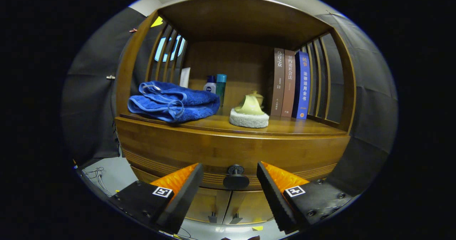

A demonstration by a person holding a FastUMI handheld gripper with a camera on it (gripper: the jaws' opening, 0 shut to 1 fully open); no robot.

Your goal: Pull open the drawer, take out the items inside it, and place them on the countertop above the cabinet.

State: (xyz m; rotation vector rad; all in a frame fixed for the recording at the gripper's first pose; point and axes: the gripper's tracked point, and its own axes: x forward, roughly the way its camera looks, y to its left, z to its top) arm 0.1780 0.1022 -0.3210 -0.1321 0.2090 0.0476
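Facing the wooden cabinet [235,144], we hold the gripper [229,181] with fingers spread wide and gripping nothing. The dark round knob [236,177] of the drawer [231,154] sits between the fingertips, touching neither; the drawer front looks closed. On the bench [285,126] above we note a folded blue towel [172,103], two small bottles [216,85] behind it, a pale green teapot [249,106] on a white pad [248,119], and three upright books [289,85] against the slatted side.
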